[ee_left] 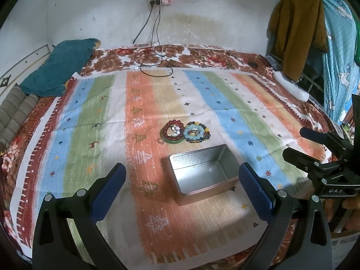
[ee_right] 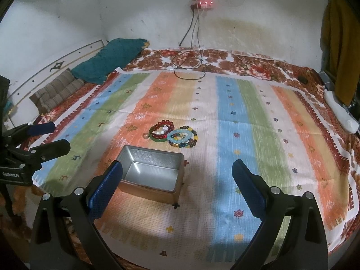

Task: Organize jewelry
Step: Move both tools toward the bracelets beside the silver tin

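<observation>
An open, empty metal tin sits on a striped cloth on a bed; it also shows in the right wrist view. Just beyond it lies a pile of beaded bracelets, red and green ones on the left, blue and mixed ones on the right, seen too in the right wrist view. My left gripper is open and empty, hovering just in front of the tin. My right gripper is open and empty, to the right of the tin; it appears at the left view's right edge.
A teal pillow and a folded striped blanket lie at the back left. Cables trail from a wall socket onto the bed. Clothes hang at the right. A white object lies at the bed's right edge.
</observation>
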### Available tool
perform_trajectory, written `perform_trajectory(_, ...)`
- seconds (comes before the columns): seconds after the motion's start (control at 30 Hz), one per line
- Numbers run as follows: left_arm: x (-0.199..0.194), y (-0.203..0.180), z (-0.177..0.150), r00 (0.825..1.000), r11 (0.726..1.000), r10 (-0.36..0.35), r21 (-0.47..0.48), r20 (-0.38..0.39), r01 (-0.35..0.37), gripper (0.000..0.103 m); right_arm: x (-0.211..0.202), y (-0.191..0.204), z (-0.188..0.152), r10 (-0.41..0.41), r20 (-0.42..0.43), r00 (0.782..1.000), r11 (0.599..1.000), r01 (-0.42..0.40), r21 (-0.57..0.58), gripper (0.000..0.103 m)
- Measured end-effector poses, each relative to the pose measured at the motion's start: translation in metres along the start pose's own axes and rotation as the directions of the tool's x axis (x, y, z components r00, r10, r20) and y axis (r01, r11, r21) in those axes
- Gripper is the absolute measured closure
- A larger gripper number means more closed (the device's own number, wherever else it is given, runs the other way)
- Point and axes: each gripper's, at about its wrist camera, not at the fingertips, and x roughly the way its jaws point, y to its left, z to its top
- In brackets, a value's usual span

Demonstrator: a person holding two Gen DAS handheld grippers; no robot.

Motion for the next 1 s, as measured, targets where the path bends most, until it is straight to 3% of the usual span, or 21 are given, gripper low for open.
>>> perform_trajectory(0.4,0.003,-0.003,0.0,1.0,1.0,0.026,0.003,-0.006,-0.026,0.006,0.005,-0.004,0.001,-0.007,-0.016,1.0,1.0,0.007,0.017,0.004)
perform_trajectory(1.0,0.036,0.004,0.016,0.994,0.998,0.066,0.009,-0.091,-0.066,0.006,0.03,-0.017,0.018,-0.018,-0.082,0.996,0.996,0.025,0.081,0.004)
